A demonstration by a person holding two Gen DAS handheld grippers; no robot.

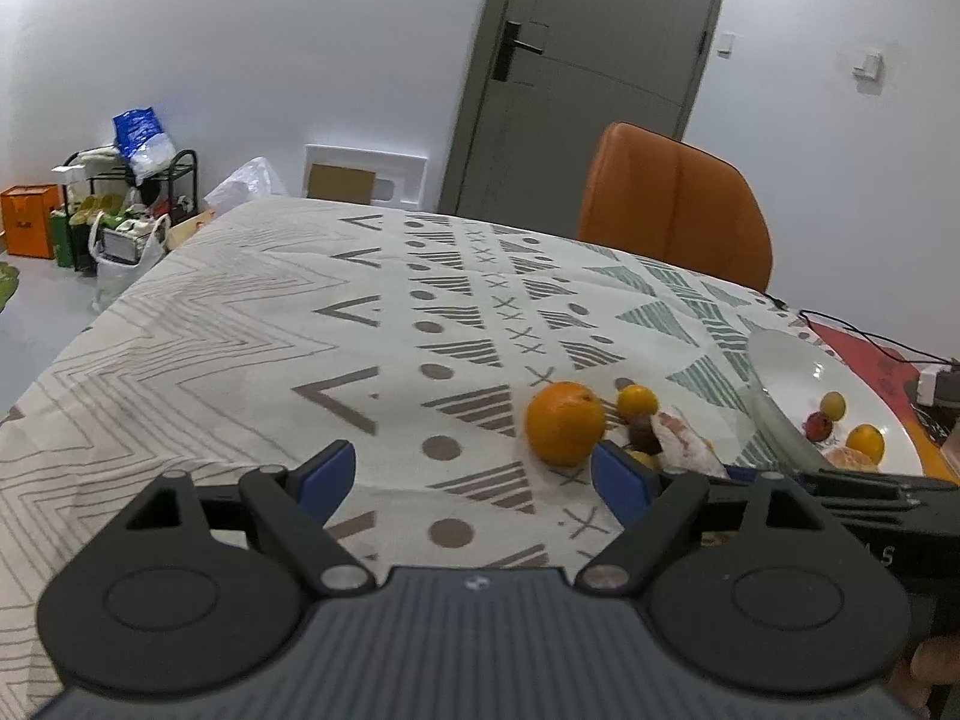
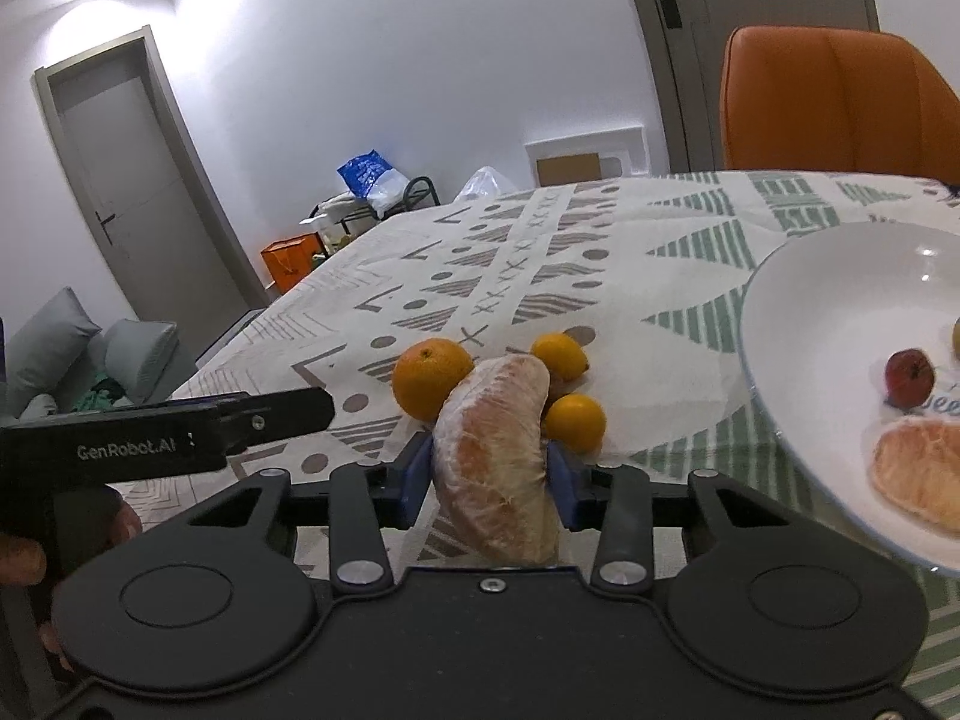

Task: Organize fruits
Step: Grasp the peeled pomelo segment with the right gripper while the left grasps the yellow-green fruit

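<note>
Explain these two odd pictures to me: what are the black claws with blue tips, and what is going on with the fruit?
There is no robot here. A person holds a hand-operated gripper in each hand, and each one carries a wide-angle camera looking forward along its fingers. One picture is from the left gripper, which is open and empty. The other is from the right gripper, which pinches a peeled citrus segment. On the patterned tablecloth lie a large orange and two small yellow fruits. To the right, a white plate already holds another peeled segment and a small red fruit.
</note>
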